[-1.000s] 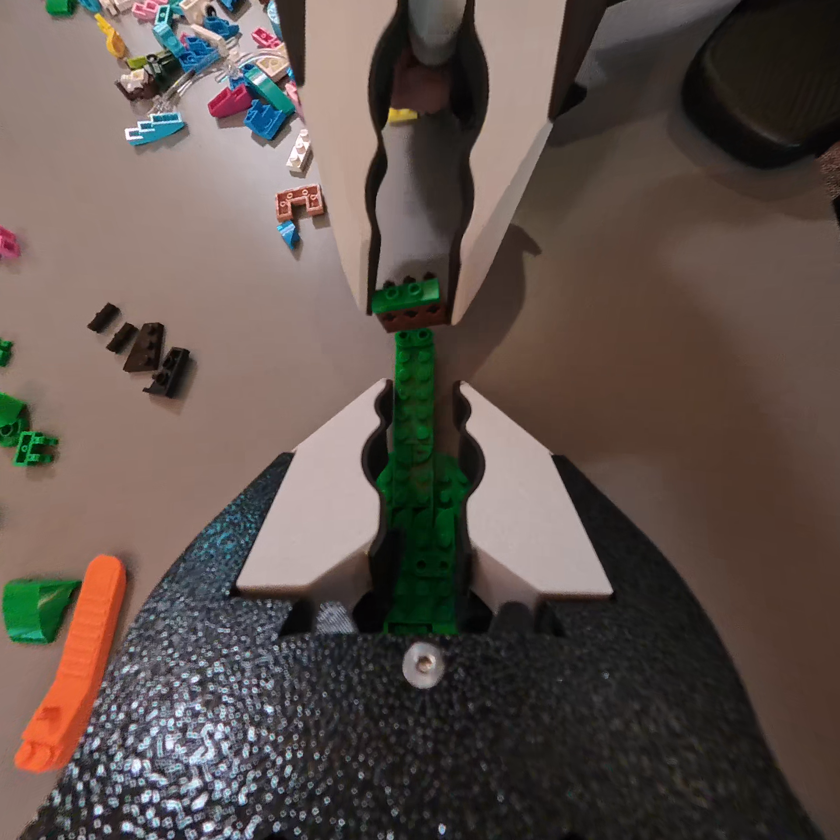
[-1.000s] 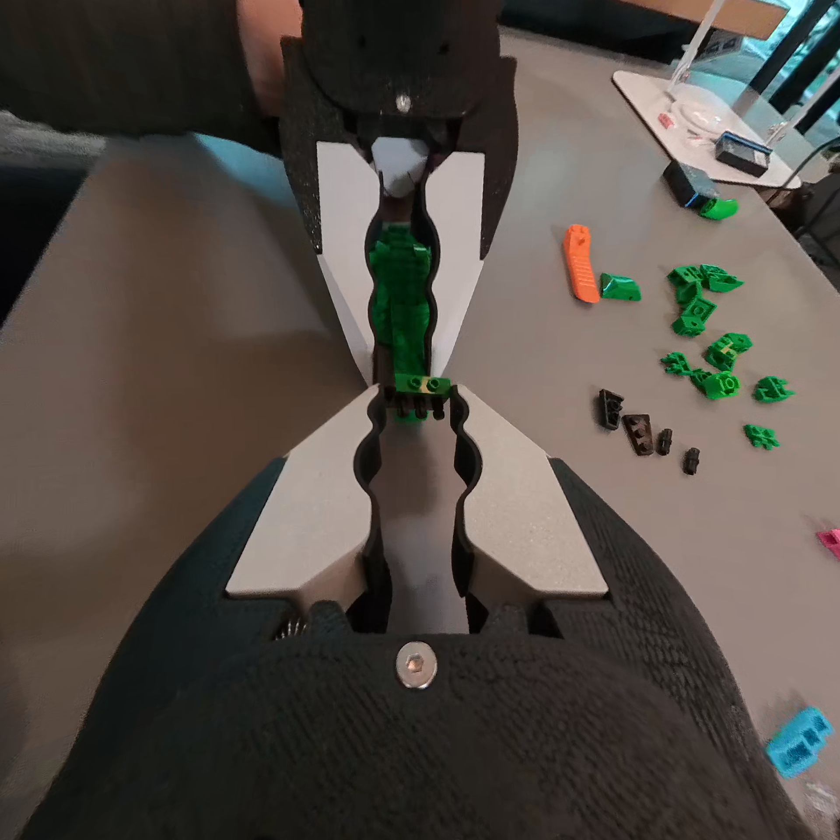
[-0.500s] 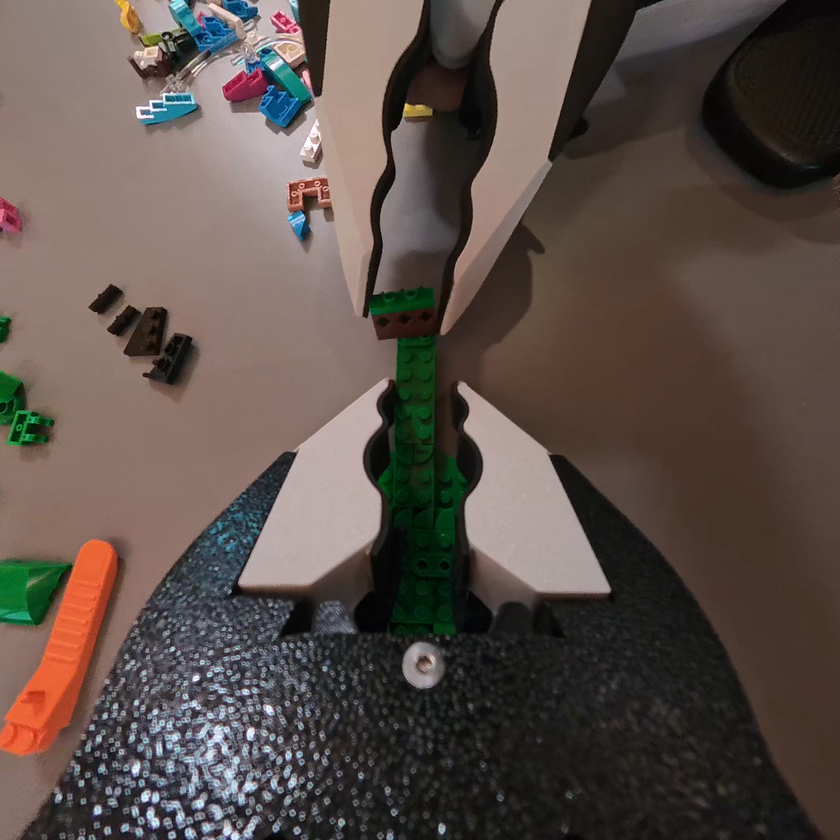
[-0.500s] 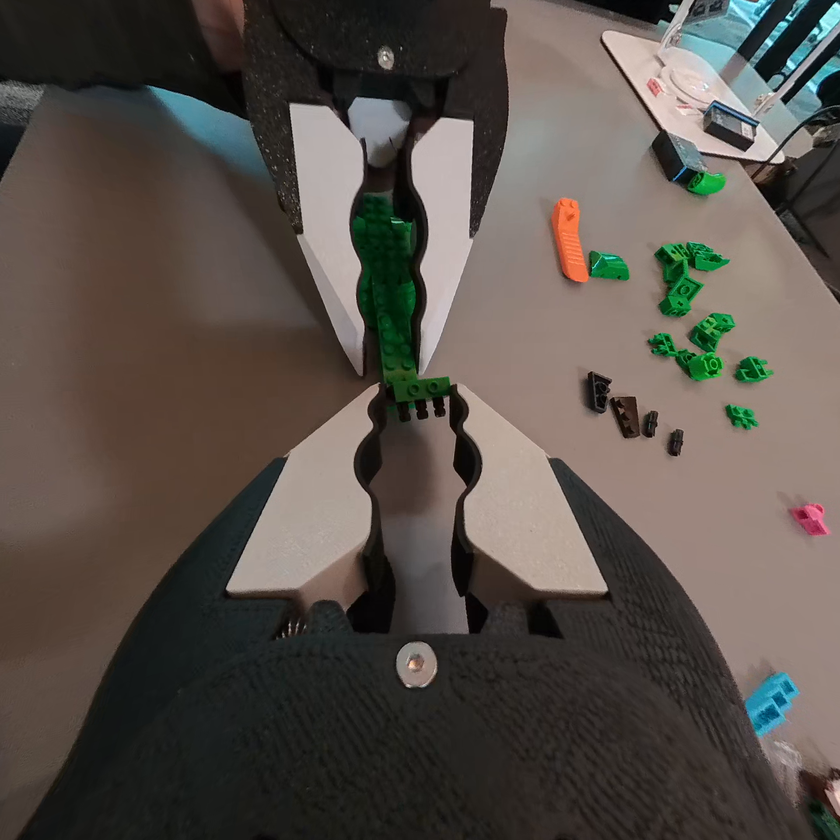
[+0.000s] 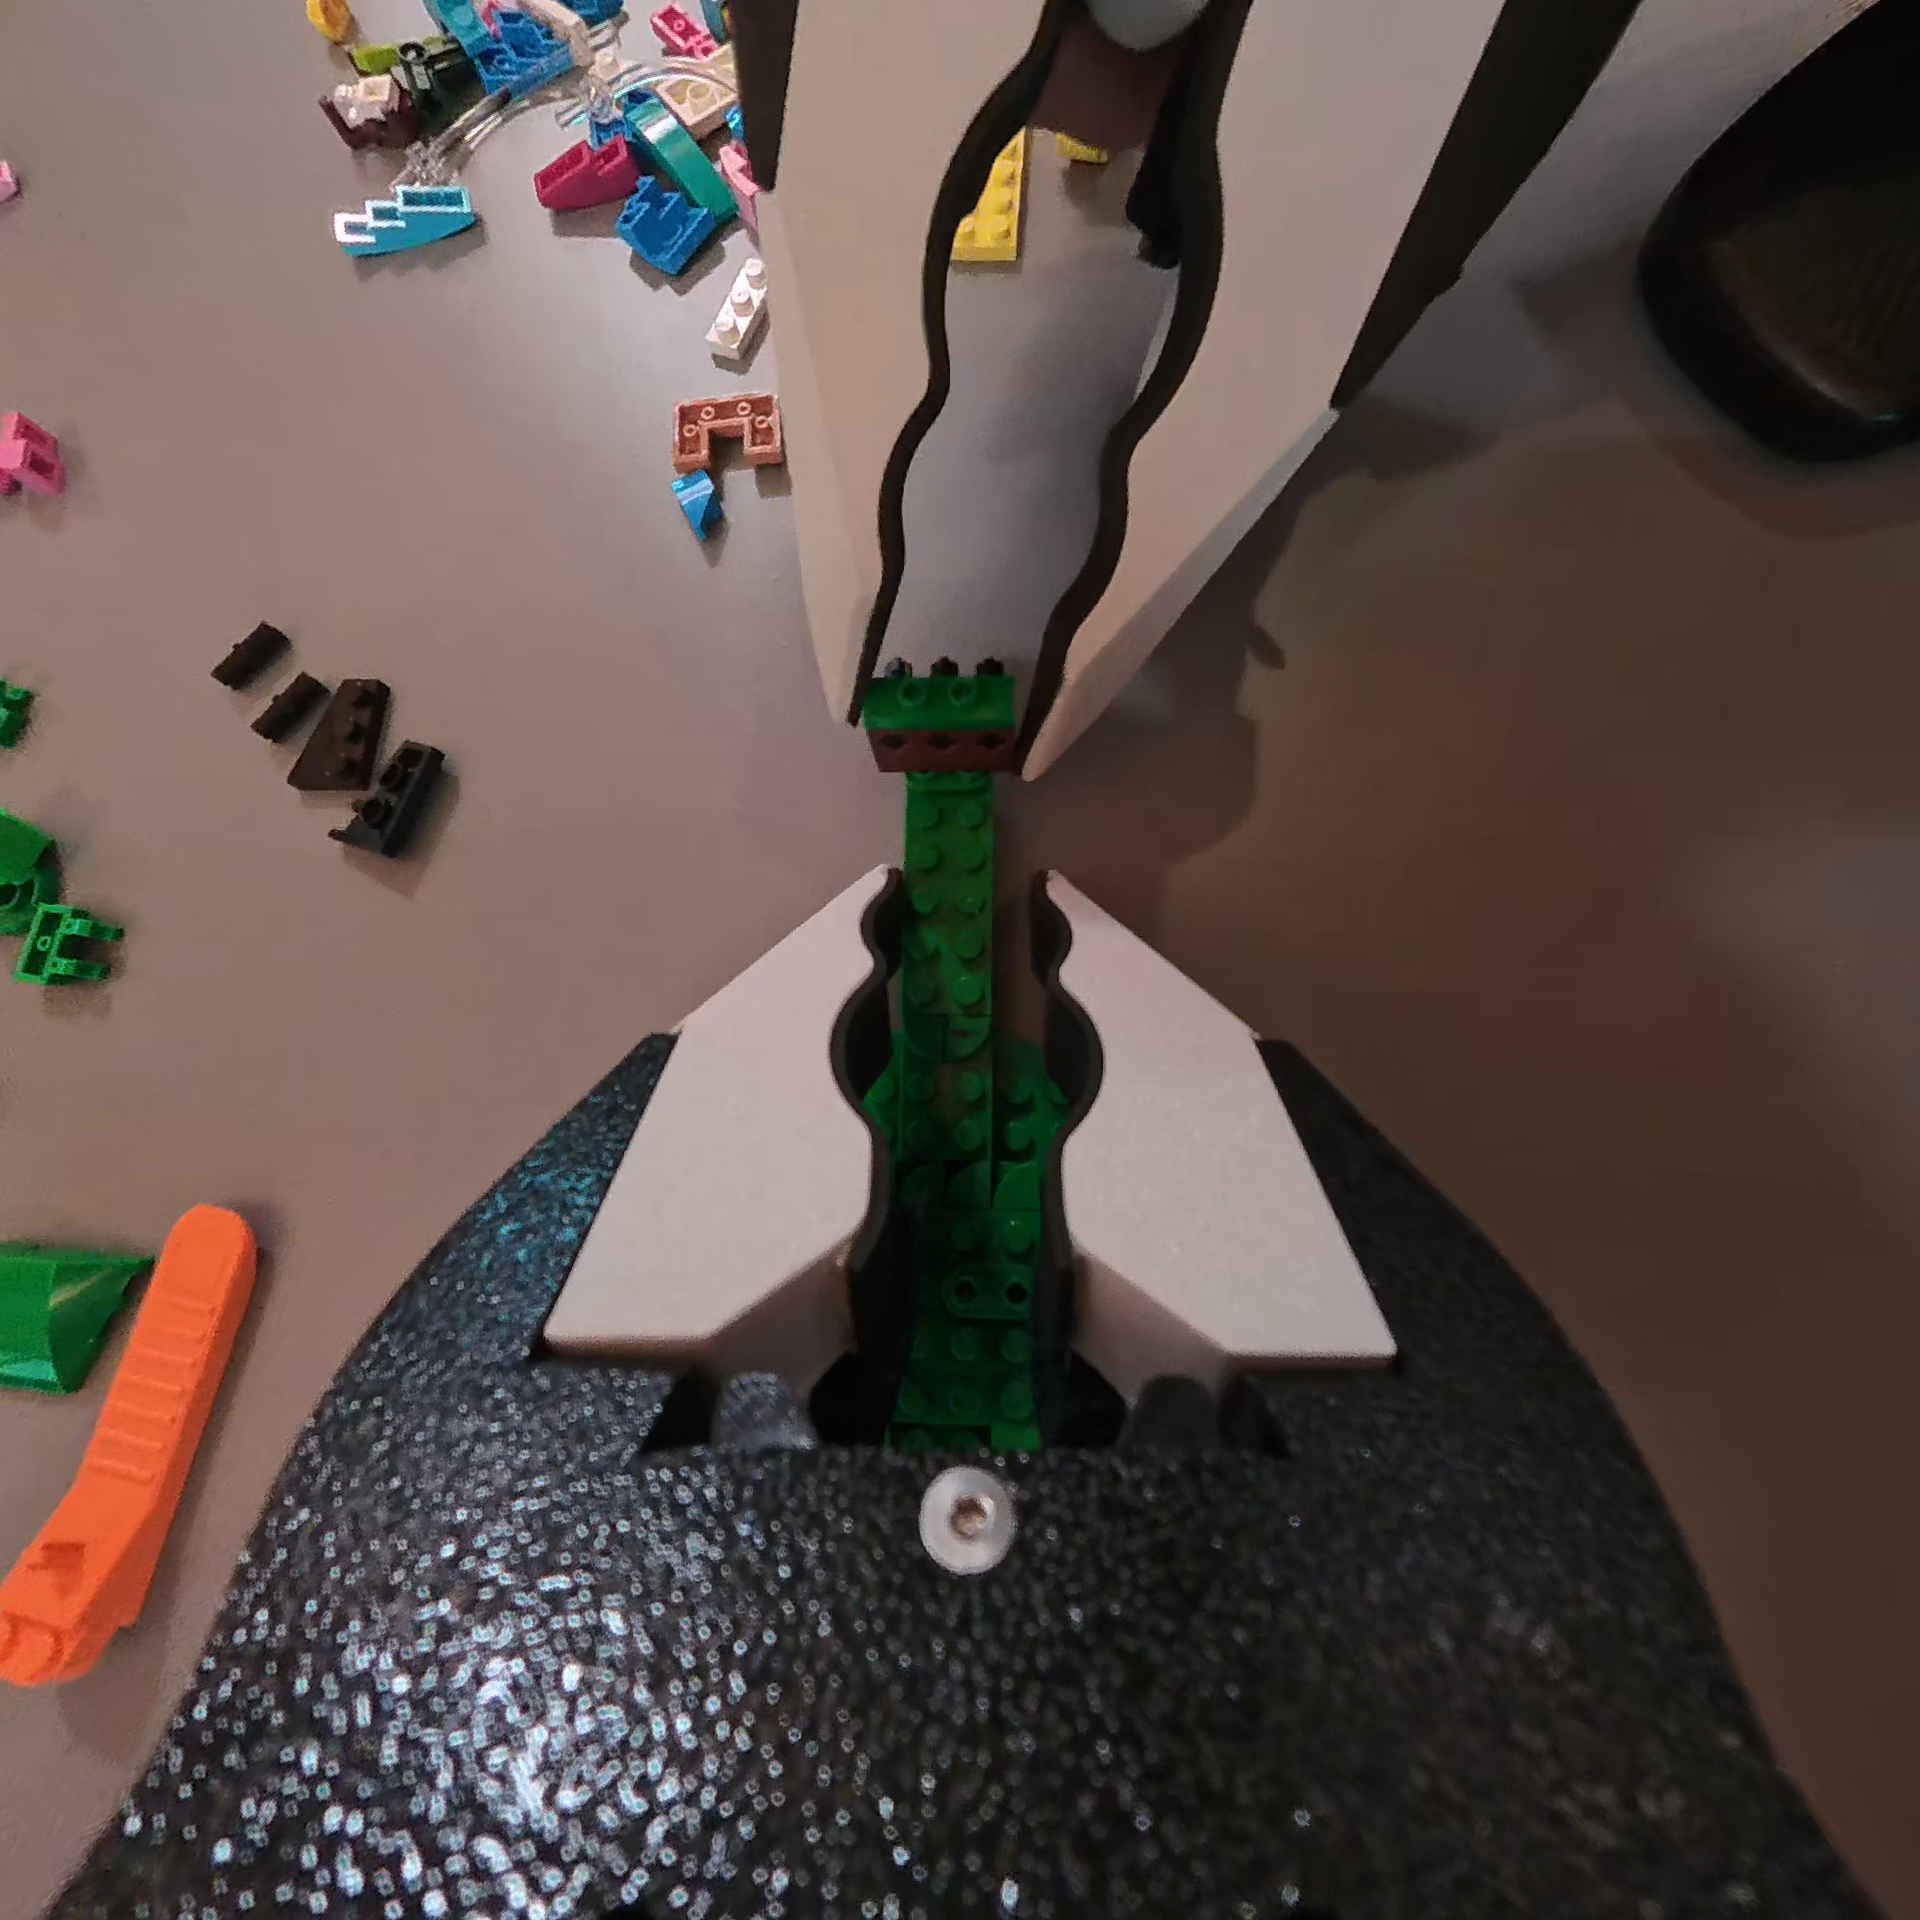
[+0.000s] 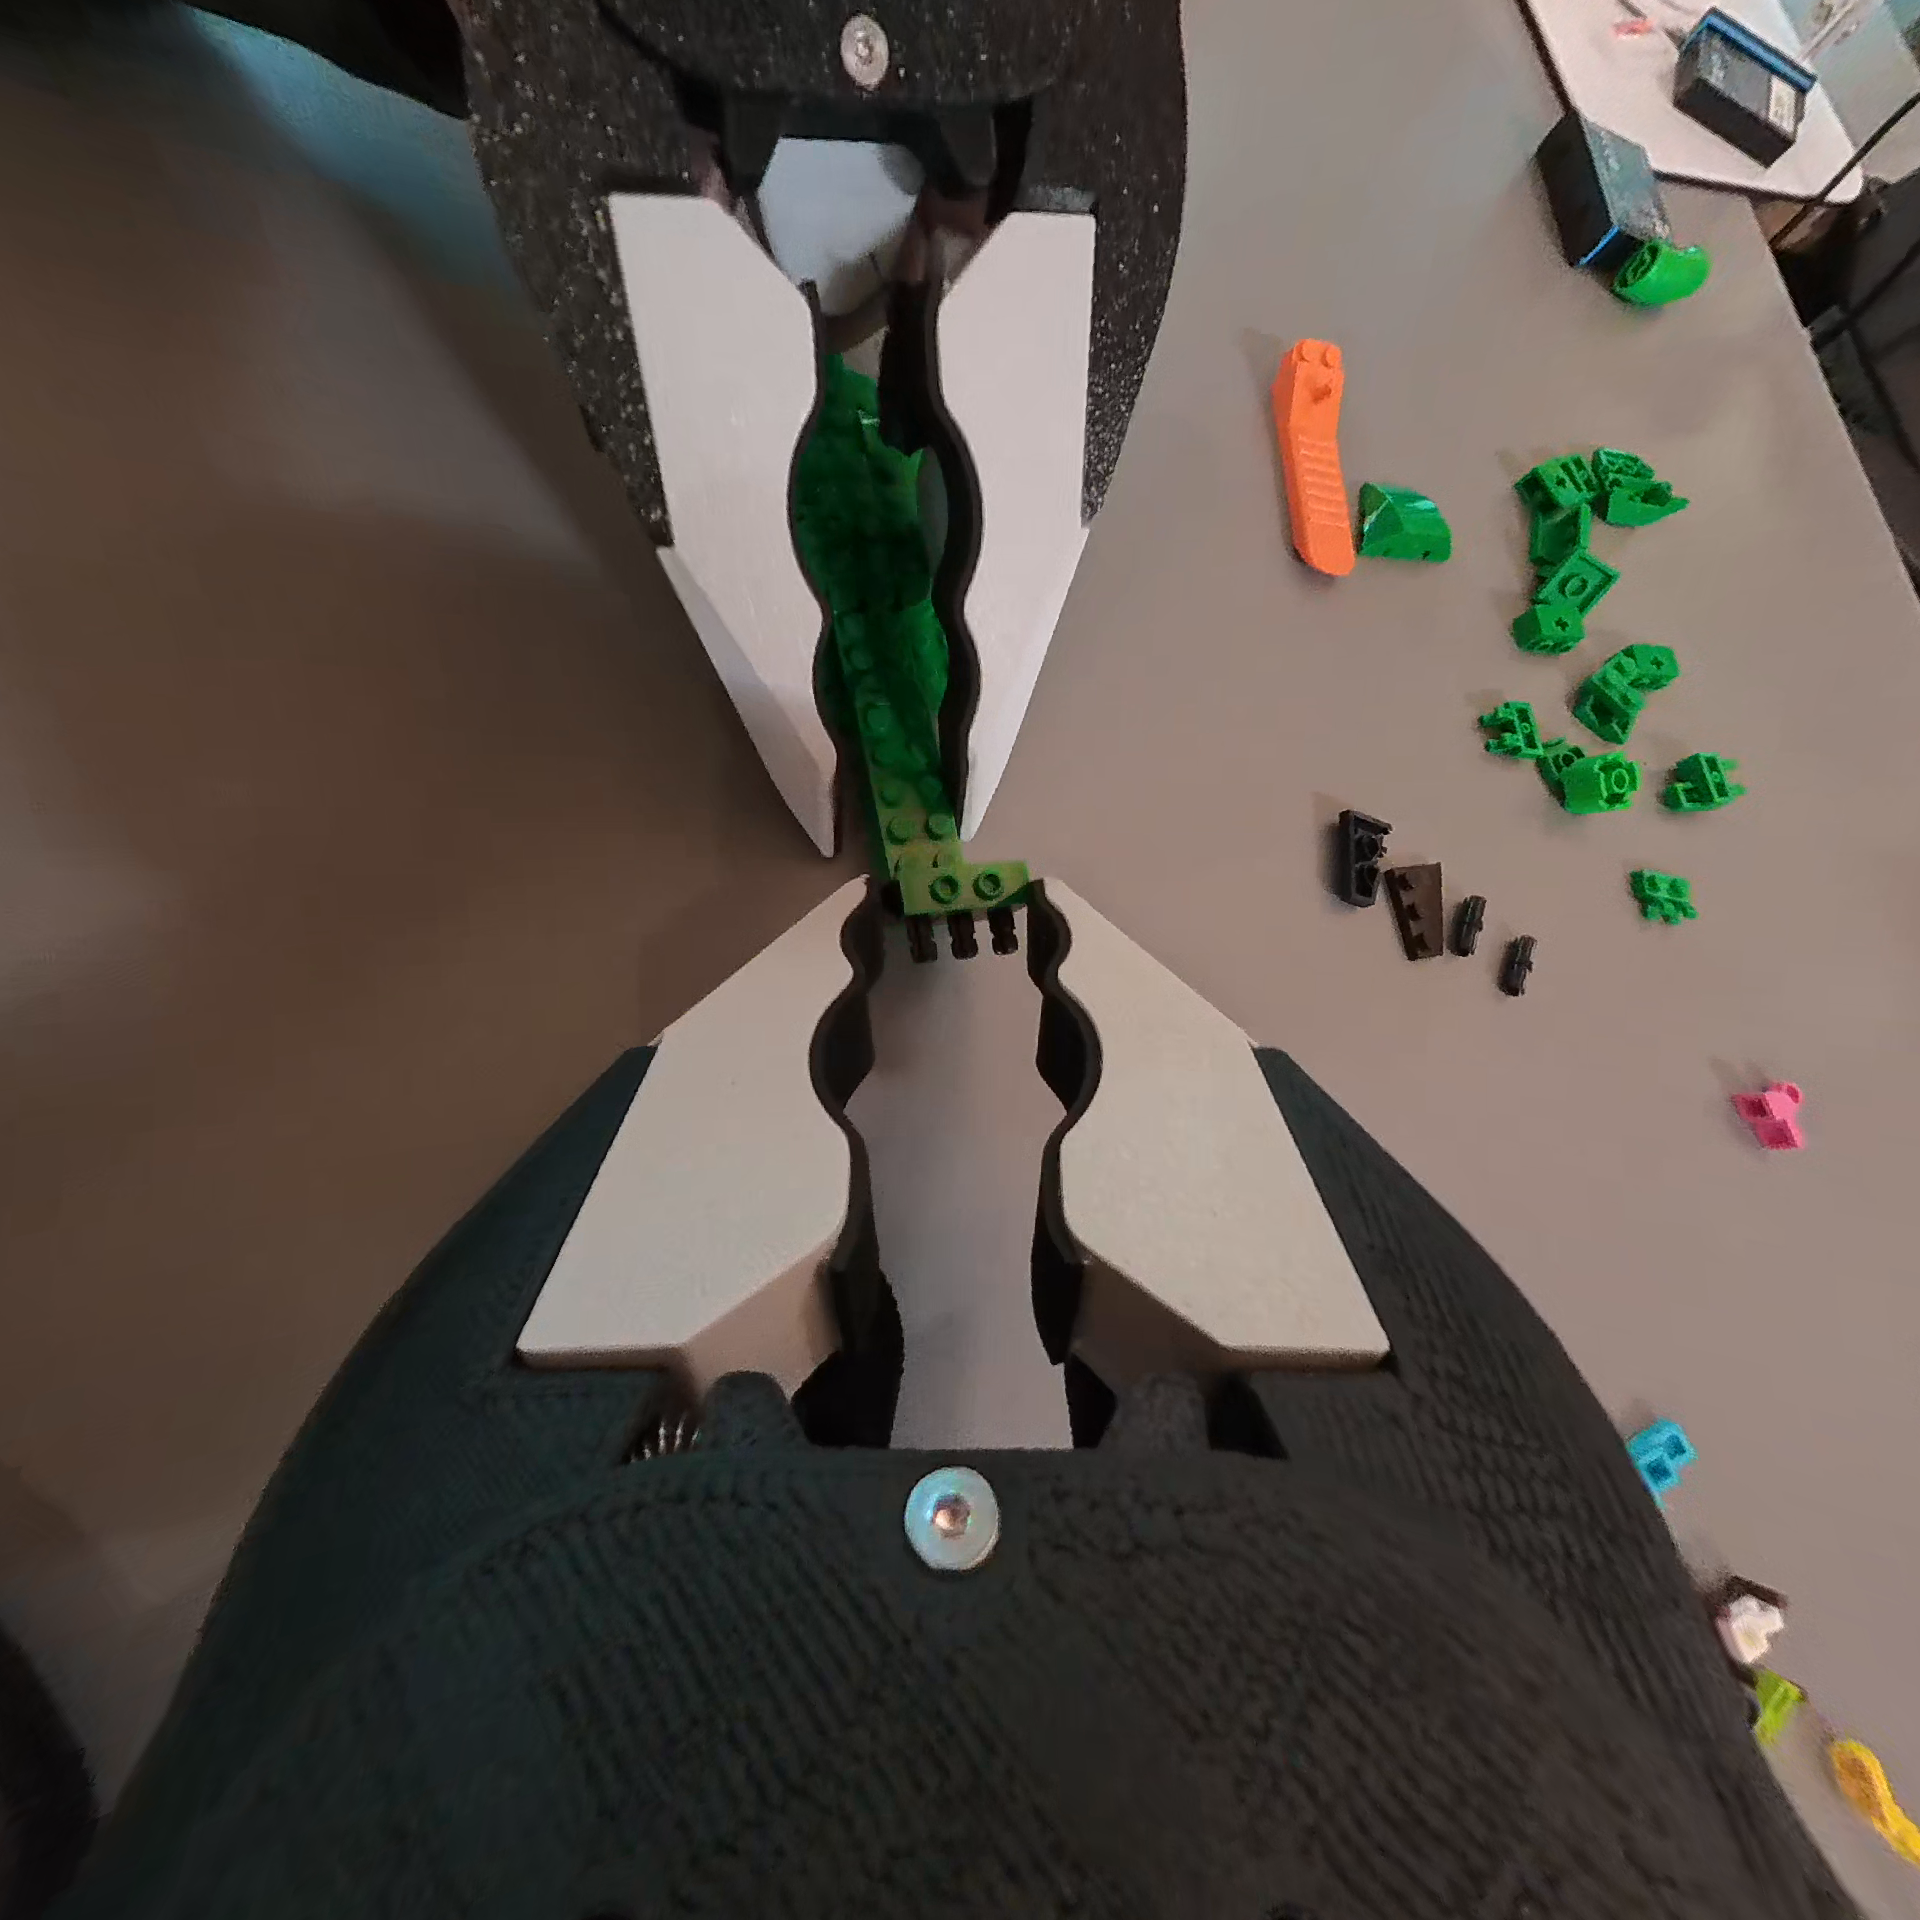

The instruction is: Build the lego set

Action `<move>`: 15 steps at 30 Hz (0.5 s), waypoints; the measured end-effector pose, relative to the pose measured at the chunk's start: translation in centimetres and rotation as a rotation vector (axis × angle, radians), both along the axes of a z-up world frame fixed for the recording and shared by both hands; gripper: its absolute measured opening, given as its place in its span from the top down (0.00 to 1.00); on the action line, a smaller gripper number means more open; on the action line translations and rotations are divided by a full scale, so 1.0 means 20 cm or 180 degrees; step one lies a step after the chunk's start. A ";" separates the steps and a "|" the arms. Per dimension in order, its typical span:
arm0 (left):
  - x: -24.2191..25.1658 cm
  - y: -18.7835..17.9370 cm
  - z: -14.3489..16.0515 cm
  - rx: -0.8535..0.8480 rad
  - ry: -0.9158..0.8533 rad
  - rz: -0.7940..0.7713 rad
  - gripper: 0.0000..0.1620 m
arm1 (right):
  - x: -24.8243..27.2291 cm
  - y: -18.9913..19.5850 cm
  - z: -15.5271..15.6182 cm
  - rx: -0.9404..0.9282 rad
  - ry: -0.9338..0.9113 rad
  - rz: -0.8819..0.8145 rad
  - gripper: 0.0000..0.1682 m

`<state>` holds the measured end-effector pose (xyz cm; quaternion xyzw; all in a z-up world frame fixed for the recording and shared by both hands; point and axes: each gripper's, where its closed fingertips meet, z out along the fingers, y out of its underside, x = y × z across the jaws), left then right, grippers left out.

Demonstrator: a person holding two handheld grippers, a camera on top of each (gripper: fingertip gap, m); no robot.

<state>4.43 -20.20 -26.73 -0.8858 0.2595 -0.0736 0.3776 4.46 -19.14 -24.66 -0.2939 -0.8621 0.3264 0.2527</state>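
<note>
My left gripper (image 5: 961,894) is shut on a long green studded lego assembly (image 5: 951,1039) that sticks out forward between its fingers. My right gripper (image 6: 951,904) faces it from the far side and is shut on a small green-and-brown brick stack (image 5: 943,722), which touches the tip of the green assembly. In the right wrist view the small brick (image 6: 961,894) shows a light green top and dark pegs, and the green assembly (image 6: 883,644) runs back into the left gripper (image 6: 899,831). Both are held above the grey table (image 5: 1507,935).
Left of the grippers lie an orange brick separator (image 5: 125,1455), dark brown pieces (image 5: 343,738), green pieces (image 6: 1590,644) and a heap of coloured bricks (image 5: 582,135). A dark chair (image 5: 1797,270) stands at the far right. A small black box (image 6: 1605,197) and a white mat (image 6: 1704,114) sit farther off. The grippers are tip to tip, or close to it. Left tips and right tips are each some 15 cm from the orange brick separator (image 5: 125,1455). It is also in sight in the right wrist view (image 6: 1318,438).
The two grippers have drawn closer together and the views shifted. The small brick stack stays at the tip of the green assembly, and both grips are unchanged.
</note>
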 end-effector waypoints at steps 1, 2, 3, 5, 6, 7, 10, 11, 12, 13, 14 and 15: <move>0.00 0.00 0.00 -0.0005 -0.0001 0.0012 0.87 | 0.00 0.00 0.00 -0.0005 -0.0025 -0.0029 0.84; 0.00 0.00 0.00 -0.0008 -0.0003 0.0025 0.87 | 0.00 0.00 0.00 -0.0001 -0.0045 -0.0051 0.84; 0.00 0.00 0.00 -0.0009 -0.0002 0.0038 0.87 | 0.00 0.00 0.00 0.0014 -0.0060 -0.0073 0.84; 0.00 0.00 0.00 -0.0003 -0.0002 0.0071 0.87 | 0.00 0.00 0.00 0.0076 -0.0106 -0.0139 0.84; 0.01 0.00 0.00 0.0007 -0.0001 0.0083 0.87 | 0.00 0.00 0.00 0.0132 -0.0110 -0.0149 0.84; 0.01 0.01 0.00 0.0019 0.0005 0.0093 0.87 | 0.00 0.00 0.00 0.0201 -0.0096 -0.0136 0.84; 0.01 0.01 0.00 0.0043 0.0010 0.0104 0.87 | 0.01 0.00 0.00 0.0283 -0.0081 -0.0088 0.84; 0.01 0.01 0.00 0.0042 0.0009 0.0102 0.87 | 0.01 0.00 0.00 0.0271 -0.0083 -0.0081 0.84; 0.01 0.01 0.00 0.0039 0.0006 0.0103 0.87 | 0.01 0.00 0.00 0.0271 -0.0085 -0.0077 0.84; 0.01 0.01 0.00 0.0039 0.0005 0.0102 0.87 | 0.01 0.00 0.00 0.0298 -0.0086 -0.0071 0.84; 0.01 0.01 0.00 0.0039 0.0005 0.0102 0.87 | 0.01 0.00 0.00 0.0344 -0.0087 -0.0066 0.84; 0.01 0.01 0.00 0.0039 0.0005 0.0102 0.87 | 0.01 0.00 0.00 0.0396 -0.0094 -0.0063 0.84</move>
